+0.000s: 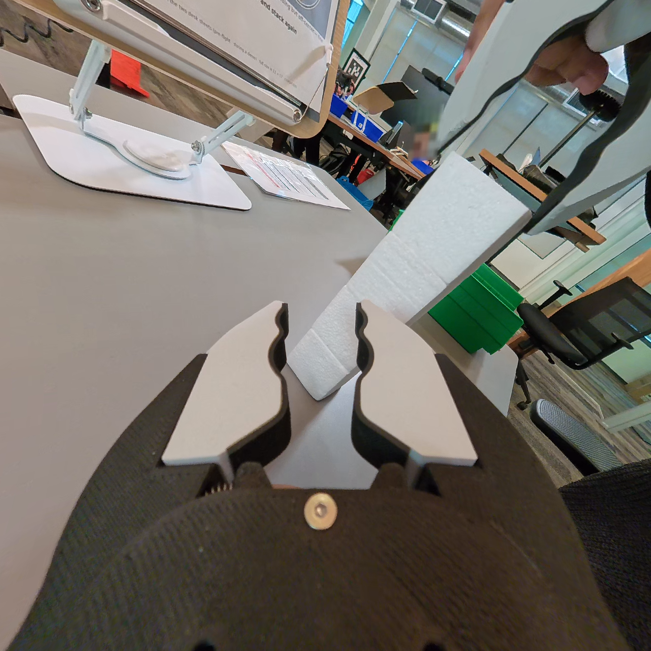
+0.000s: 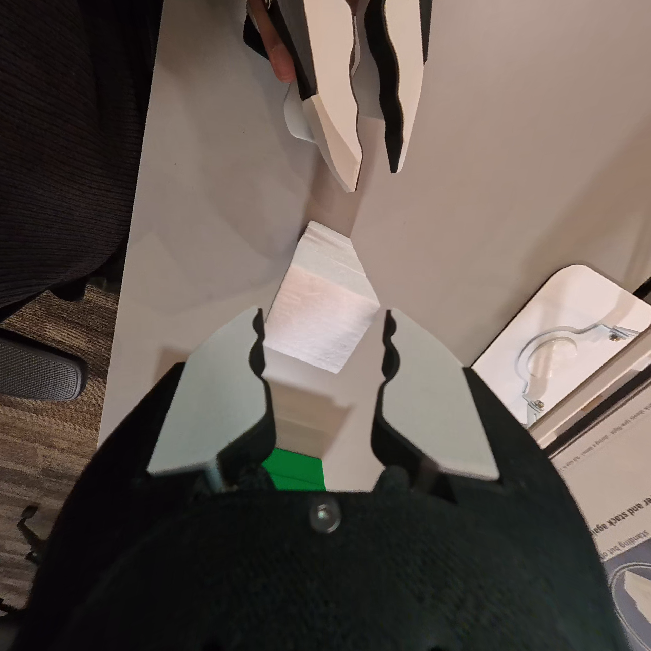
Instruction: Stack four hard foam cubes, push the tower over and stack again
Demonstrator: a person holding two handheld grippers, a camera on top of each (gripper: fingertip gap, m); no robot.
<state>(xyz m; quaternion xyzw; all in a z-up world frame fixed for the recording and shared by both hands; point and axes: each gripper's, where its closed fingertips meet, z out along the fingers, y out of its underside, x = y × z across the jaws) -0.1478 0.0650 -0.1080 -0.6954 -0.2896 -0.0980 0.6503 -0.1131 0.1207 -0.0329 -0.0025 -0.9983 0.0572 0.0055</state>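
A tower of several white foam cubes (image 1: 422,253) stands on the grey table (image 1: 141,317). My left gripper (image 1: 322,310) is open and empty, low over the table, its tips just short of the bottom cube (image 1: 320,359). It also shows in the right wrist view (image 2: 375,176), a little apart from the tower's foot. My right gripper (image 2: 322,313) is open and looks straight down on the top cube (image 2: 317,327), one finger on each side of it. In the left wrist view the right gripper (image 1: 489,186) sits at the tower's top, held by a hand (image 1: 570,70).
A white stand (image 1: 123,165) holding a board with a printed sheet is at the back left, and its base shows in the right wrist view (image 2: 563,334). A laminated sheet (image 1: 289,179) lies behind it. Green bins (image 1: 475,317) and office chairs (image 1: 549,338) are past the table edge. The tips of one gripper are about 11 cm away from the tips of the other. My left gripper's tips are some 9 cm from the bottom cube (image 1: 320,359).
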